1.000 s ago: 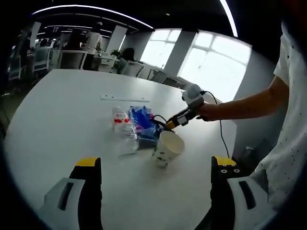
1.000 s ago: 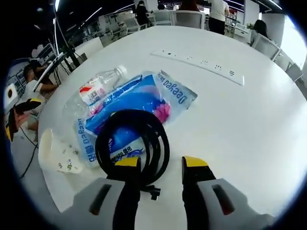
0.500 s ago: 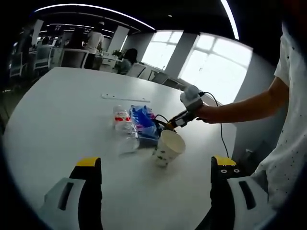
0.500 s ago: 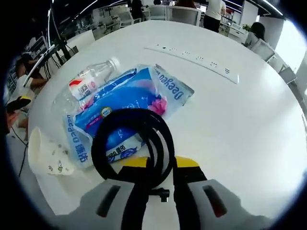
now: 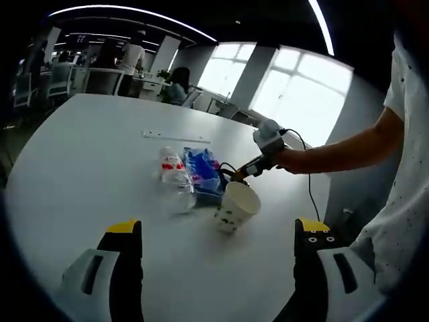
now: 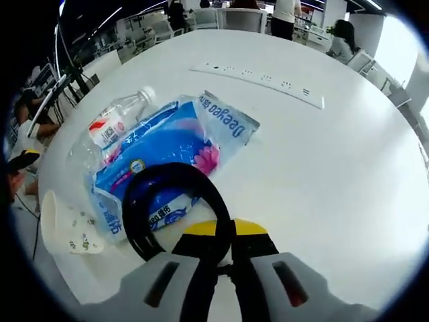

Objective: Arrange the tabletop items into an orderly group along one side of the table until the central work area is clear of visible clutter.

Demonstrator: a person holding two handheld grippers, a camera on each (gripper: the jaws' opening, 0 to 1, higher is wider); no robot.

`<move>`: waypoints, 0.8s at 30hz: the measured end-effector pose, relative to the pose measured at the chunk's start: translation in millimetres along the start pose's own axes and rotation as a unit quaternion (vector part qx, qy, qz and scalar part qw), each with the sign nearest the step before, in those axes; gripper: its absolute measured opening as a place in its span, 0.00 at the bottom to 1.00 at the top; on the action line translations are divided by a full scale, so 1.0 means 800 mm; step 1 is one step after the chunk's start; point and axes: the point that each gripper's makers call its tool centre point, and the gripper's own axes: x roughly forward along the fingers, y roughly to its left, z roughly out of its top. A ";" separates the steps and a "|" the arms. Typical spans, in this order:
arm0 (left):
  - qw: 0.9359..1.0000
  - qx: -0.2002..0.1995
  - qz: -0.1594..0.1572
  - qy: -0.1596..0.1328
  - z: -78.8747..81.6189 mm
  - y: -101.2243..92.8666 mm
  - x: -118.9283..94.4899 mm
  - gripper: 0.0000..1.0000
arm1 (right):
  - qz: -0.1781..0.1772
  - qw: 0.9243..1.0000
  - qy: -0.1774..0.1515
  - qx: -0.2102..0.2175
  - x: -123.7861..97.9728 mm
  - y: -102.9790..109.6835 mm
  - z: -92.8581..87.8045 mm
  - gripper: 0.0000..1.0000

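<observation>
A coiled black cable [image 6: 171,208] lies partly on a blue plastic bag [image 6: 167,144], and my right gripper [image 6: 224,229] is shut on the coil's near side. A clear plastic bottle [image 6: 110,127] with a red label lies beside the bag. A paper cup [image 6: 67,225] lies tipped over at the left. In the left gripper view my left gripper [image 5: 218,231] stands open over bare table, short of the cup [image 5: 236,206], the bottle [image 5: 175,181] and the bag [image 5: 201,171]. The right gripper [image 5: 251,168] reaches in from the right onto the cable.
A white power strip [image 6: 258,80] lies on the round white table [image 6: 348,174] beyond the bag. Office chairs and desks with people stand behind the table. A person's arm [image 5: 335,151] stretches in from the right in the left gripper view.
My right gripper's jaws closed from a wide gap onto the black cable coil. The left gripper stayed open and nearly still.
</observation>
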 end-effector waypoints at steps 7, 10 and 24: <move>1.000 0.002 -0.002 0.000 0.001 -0.003 0.002 0.97 | 0.004 1.000 -0.011 0.011 -0.007 -0.001 0.002 0.01; 1.000 0.002 -0.002 0.000 0.000 -0.004 0.001 0.97 | 0.008 1.000 -0.011 0.016 -0.011 0.000 0.000 0.01; 1.000 0.008 -0.005 0.002 0.005 -0.011 0.003 0.97 | 0.022 0.999 -0.026 0.041 -0.027 0.001 -0.008 0.00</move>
